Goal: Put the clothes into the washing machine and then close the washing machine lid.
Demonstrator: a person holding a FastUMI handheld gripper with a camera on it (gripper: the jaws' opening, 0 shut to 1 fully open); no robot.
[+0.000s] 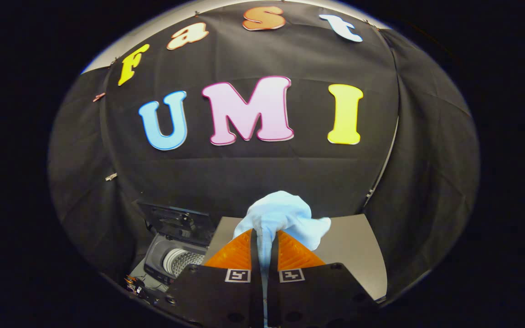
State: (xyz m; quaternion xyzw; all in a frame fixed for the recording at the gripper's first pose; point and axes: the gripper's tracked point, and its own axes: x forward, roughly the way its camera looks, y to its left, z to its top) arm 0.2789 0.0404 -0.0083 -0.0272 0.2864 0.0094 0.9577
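The pale blue cloth [285, 216] is gripped in the closed tongs [265, 239], not yet dropped into the open washing machine [176, 259] at 8 o'clock; its lid [178, 221] is not yet closed.

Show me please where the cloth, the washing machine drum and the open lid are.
light blue cloth [285, 214]: gripper view, on the bunched part above the jaws, which are shut on it.
washing machine drum [181, 261]: gripper view, on its perforated inner wall.
open lid [178, 222]: gripper view, on its raised dark panel.

The gripper [265, 241] is held level, its two orange fingers [237, 255] drawn nearly together and pressed on a pale blue cloth [283, 216] bunched toward twelve o'clock.
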